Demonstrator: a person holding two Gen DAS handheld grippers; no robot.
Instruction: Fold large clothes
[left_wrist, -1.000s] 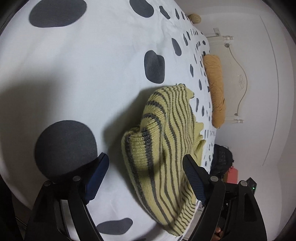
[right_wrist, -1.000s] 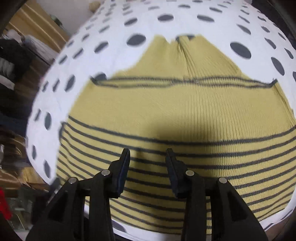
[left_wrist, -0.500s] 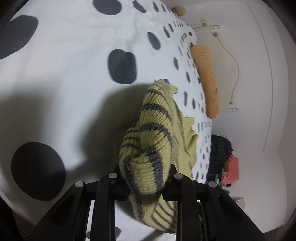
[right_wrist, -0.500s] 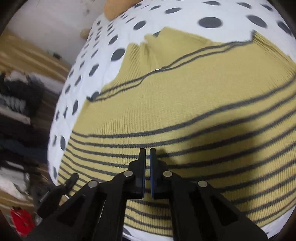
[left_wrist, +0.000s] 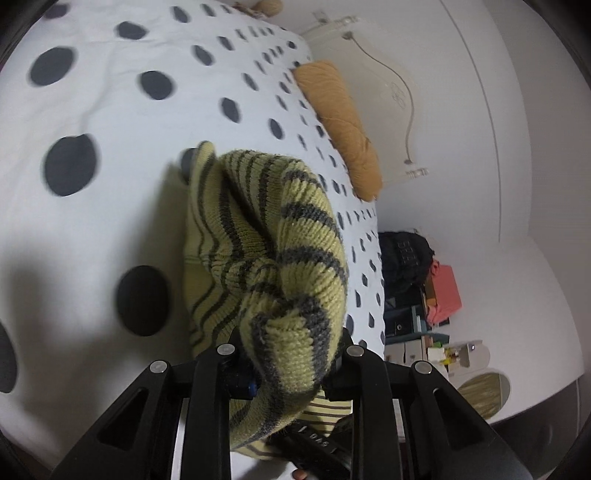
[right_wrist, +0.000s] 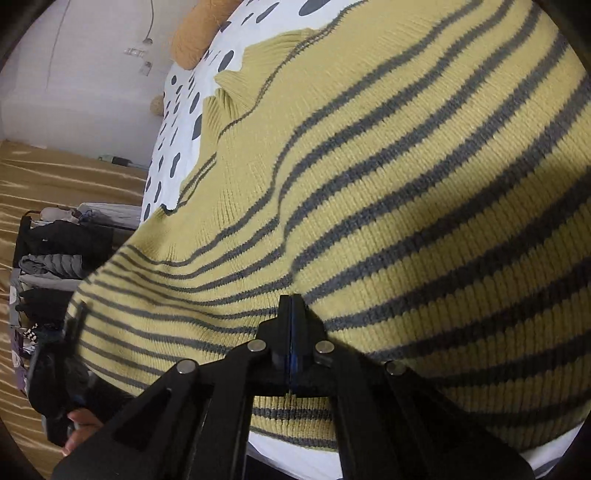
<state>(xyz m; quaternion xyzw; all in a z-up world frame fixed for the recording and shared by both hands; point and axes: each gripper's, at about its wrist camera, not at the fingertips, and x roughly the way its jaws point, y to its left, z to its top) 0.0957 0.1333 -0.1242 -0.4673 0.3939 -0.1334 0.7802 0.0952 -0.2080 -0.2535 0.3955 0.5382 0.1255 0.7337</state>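
Left tool (left_wrist: 291, 363) is clenched on a thick bunch of the sweater (left_wrist: 266, 236), the yellow-green knit with grey stripes, and the wad bulges up between the two black fingers (left_wrist: 218, 373) and spills toward the camera. From that grip the fabric runs away in a raised, twisted ridge above the bed (left_wrist: 110, 110), whose white cover carries dark spots. The rest of the garment lies on that cover, near the bed's right edge in this view. An orange pillow (left_wrist: 338, 122) sits at the far right side of the bed against a white headboard (left_wrist: 402, 85). Beyond the edge, a dark bag (left_wrist: 404, 254) and a coral-red box (left_wrist: 445, 291) stand on the floor.

Over to the right wrist view: the right tool (right_wrist: 291, 306) has just closed, jaws pressed fully together, tips set into the sweater's striped knit, which puckers toward them. Whether a pinch of fabric is caught there, I cannot tell. The sweater fills most of this view, spread across the spotted cover. At the near left, a person's fingers (right_wrist: 79, 430) show beside dark hardware, with a rack of dark clothes (right_wrist: 51, 258) behind.
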